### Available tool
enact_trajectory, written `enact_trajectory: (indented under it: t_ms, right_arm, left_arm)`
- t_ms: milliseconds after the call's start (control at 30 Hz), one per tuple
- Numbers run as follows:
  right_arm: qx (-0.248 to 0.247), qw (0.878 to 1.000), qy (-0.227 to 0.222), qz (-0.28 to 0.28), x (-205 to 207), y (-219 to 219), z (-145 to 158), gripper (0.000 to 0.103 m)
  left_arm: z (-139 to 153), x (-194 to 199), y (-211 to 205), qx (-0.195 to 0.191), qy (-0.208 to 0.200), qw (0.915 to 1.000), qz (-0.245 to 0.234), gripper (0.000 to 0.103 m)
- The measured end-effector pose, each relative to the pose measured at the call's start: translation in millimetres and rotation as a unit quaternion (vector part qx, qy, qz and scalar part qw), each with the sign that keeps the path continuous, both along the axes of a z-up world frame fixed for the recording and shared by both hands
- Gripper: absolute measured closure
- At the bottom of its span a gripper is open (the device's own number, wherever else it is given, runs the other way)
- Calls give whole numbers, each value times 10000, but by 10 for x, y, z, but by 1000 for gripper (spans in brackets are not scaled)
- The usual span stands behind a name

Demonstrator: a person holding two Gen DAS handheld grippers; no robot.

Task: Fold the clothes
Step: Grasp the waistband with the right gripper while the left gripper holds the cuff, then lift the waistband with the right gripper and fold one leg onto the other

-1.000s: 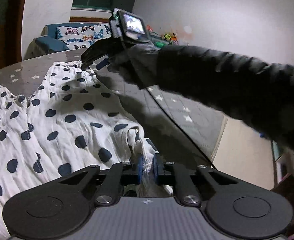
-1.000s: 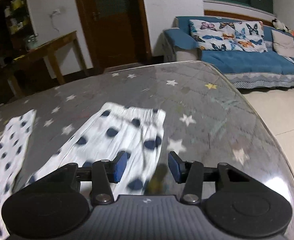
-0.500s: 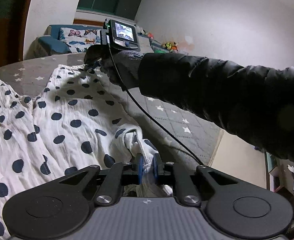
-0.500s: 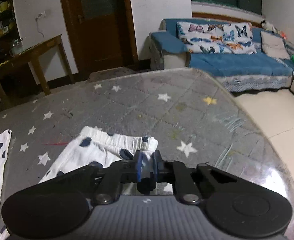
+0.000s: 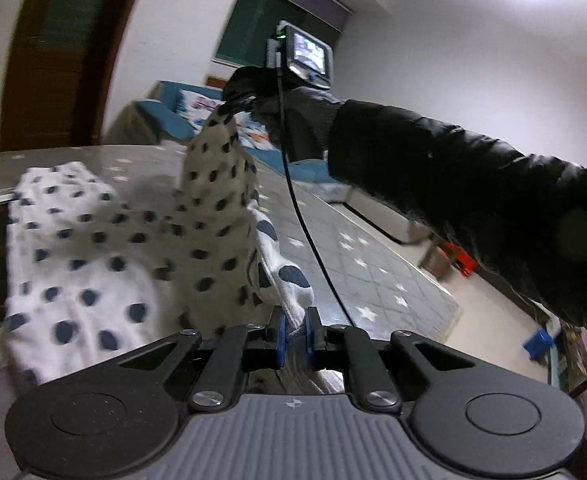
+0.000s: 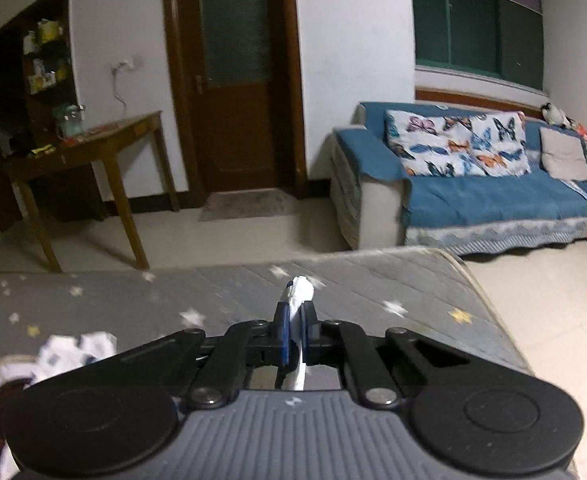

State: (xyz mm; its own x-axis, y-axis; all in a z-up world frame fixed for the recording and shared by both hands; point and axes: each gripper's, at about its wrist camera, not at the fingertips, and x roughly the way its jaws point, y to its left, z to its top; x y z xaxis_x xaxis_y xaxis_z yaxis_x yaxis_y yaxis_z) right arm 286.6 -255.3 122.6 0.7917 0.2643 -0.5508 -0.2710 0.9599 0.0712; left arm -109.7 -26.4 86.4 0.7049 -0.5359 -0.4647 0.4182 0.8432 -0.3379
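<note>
The left gripper (image 5: 293, 330) is clamped on a bunched edge of the polka-dot garment (image 5: 141, 248). Ahead and above it, the right gripper (image 6: 296, 334) pinches another edge — the cloth rises tent-like between them, its remainder draped left of the left gripper on the star-patterned table (image 5: 373, 272).

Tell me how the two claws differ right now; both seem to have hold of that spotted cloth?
The right claw is raised well above the star-patterned table, hoisting one end of the polka-dot garment; the left claw sits lower, near the table's edge. The right claw's end hangs steeply beneath it, while cloth beside the left claw lies spread on the table. Both are shut on bunched fabric.
</note>
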Motion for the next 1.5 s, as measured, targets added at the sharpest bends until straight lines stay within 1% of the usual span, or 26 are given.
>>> enact_trajectory:
  t_ms: [167, 367, 500, 667, 800, 833, 967, 1100, 1167, 1233, 1267, 1333, 1367, 1400, 1500]
  right_arm:
    - [-34, 9995, -129, 283, -19, 578, 151, 98]
    - [-184, 9980, -102, 604, -7, 1324, 96, 99]
    - [-333, 9959, -31, 840, -45, 1804, -35, 99]
    - [-628, 9893, 60, 1318, -187, 2477, -275, 99]
    - [-774, 9835, 166, 1625, -305, 2874, -443, 99]
    - [-749, 9824, 240, 1696, -331, 2922, -485, 98]
    - [-575, 9765, 495, 2015, -429, 3024, -595, 93]
    - [-667, 9726, 419, 2186, -520, 2951, -497, 90]
    - [-716, 9716, 377, 2224, -548, 2852, -428, 90]
    - [-773, 9700, 364, 2274, -599, 2730, -362, 88]
    - [-823, 9689, 349, 2307, -637, 2664, -333, 83]
    - [-947, 9660, 316, 2386, -728, 2515, -300, 80]
    - [-1010, 9644, 314, 2425, -800, 2430, -301, 79]
    - [-1076, 9626, 314, 2466, -877, 2341, -304, 75]
    - [-1232, 9573, 337, 2594, -1115, 2056, -323, 73]
  left_arm:
    - [73, -174, 303, -142, -64, 9989, 439, 93]
    - [47, -298, 598, -298, 17, 9961, 828, 92]
    - [1, -377, 786, -394, 115, 9935, 1059, 93]
    - [-86, -430, 929, -440, 286, 9909, 1239, 92]
    - [-150, -463, 1001, -457, 424, 9892, 1325, 92]
    - [-161, -468, 1010, -454, 452, 9889, 1337, 92]
    - [-184, -492, 1024, -433, 518, 9884, 1363, 92]
    - [-196, -499, 996, -347, 541, 9889, 1336, 90]
    - [-201, -501, 982, -300, 546, 9893, 1320, 89]
    - [-216, -488, 981, -277, 546, 9893, 1322, 88]
    - [-226, -480, 978, -269, 552, 9893, 1325, 88]
    - [-241, -470, 964, -265, 575, 9891, 1329, 85]
    - [-248, -467, 956, -269, 591, 9889, 1336, 83]
    - [-256, -465, 953, -280, 610, 9885, 1357, 79]
    - [-267, -452, 960, -306, 663, 9868, 1443, 77]
